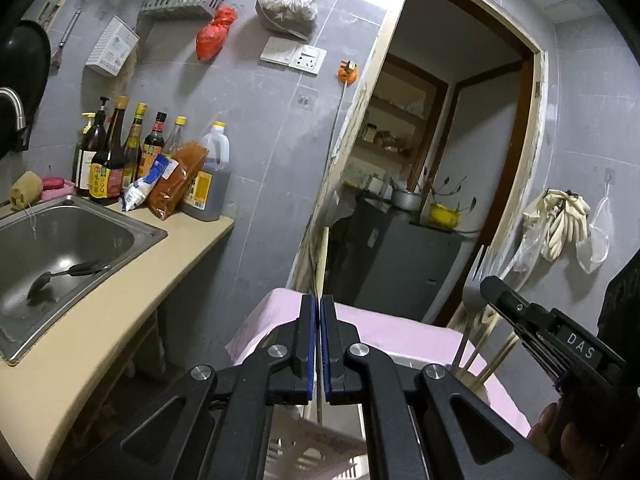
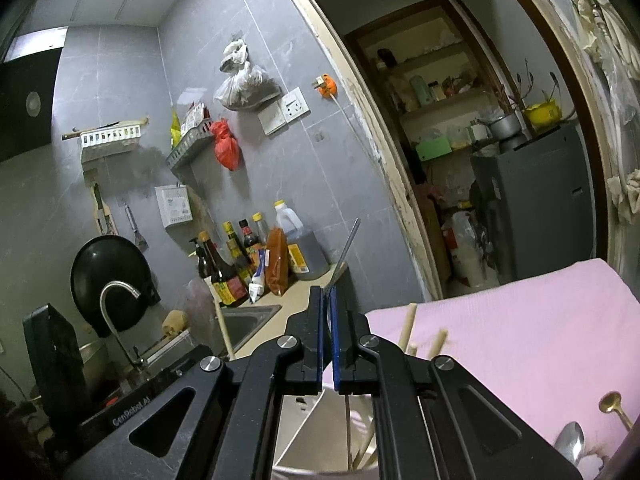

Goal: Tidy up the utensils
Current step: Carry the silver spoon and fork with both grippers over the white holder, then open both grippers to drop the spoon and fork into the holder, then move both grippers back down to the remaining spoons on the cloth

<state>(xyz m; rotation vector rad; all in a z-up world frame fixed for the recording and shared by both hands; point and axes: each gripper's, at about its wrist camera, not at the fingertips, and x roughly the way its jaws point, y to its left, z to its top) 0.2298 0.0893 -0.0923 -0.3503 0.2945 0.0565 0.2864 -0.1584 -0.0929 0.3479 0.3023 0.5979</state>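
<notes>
My left gripper (image 1: 319, 312) is shut on a thin wooden chopstick (image 1: 321, 256) that stands upright between the pads, above a pink cloth (image 1: 280, 312). My right gripper (image 2: 328, 304) is shut on a metal fork (image 2: 345, 252); in the left wrist view the fork's tines (image 1: 478, 268) point up at that gripper (image 1: 490, 286), and its handle runs down toward a white utensil holder (image 2: 304, 436) with several chopsticks (image 2: 408, 328). A gold spoon (image 2: 612, 404) and a silver spoon (image 2: 572, 444) stand at the lower right.
A steel sink (image 1: 60, 248) with a dark ladle (image 1: 60, 276) sits in the beige counter (image 1: 120, 320). Sauce bottles (image 1: 116, 152) line the wall. A doorway (image 1: 440, 160) opens to a grey cabinet (image 1: 400, 264). A faucet (image 2: 120, 320) and black pan (image 2: 112, 280) stand left.
</notes>
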